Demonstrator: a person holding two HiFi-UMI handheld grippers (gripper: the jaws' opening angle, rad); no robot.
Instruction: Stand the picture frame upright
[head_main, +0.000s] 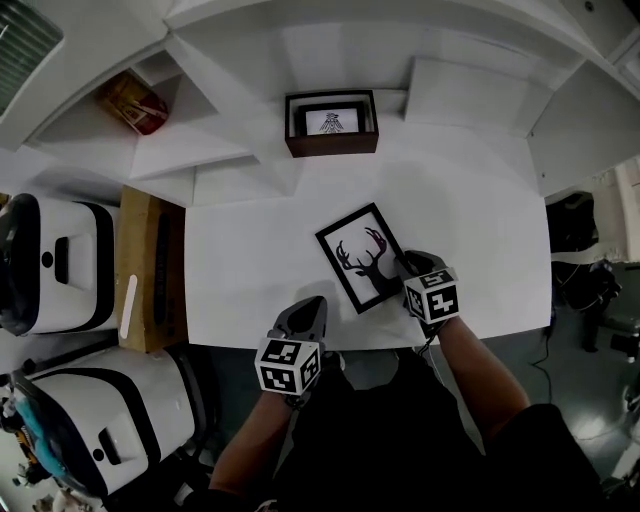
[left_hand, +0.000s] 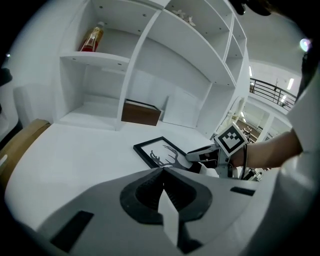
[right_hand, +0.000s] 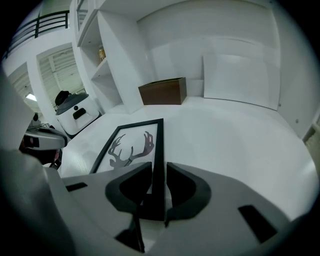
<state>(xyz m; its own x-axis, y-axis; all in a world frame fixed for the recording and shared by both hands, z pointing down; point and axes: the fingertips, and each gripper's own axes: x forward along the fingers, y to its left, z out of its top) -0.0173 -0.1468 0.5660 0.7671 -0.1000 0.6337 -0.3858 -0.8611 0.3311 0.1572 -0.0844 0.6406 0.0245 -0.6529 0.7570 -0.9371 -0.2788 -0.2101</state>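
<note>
White surface (head_main: 250, 260) below the shelves (head_main: 215, 150), and the picture frame (head_main: 357, 250) lies flat near its front edge. The right gripper (right_hand: 158, 175) straddles the frame's rim, fingers (right_hand: 182, 187) spread, not clamping, and that near corner is hidden. The left gripper (left_hand: 163, 172) hangs at the front edge, fingers pressed together, empty.

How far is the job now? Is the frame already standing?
Nothing is done yet: the frame lies flat on the table. In hand: the right claw is open with the frame's edge between its jaws, which do not seem to press on it. The left claw is shut and empty, at the table's near edge. Left to do: grip the frame, tilt it up and stand it.
</note>
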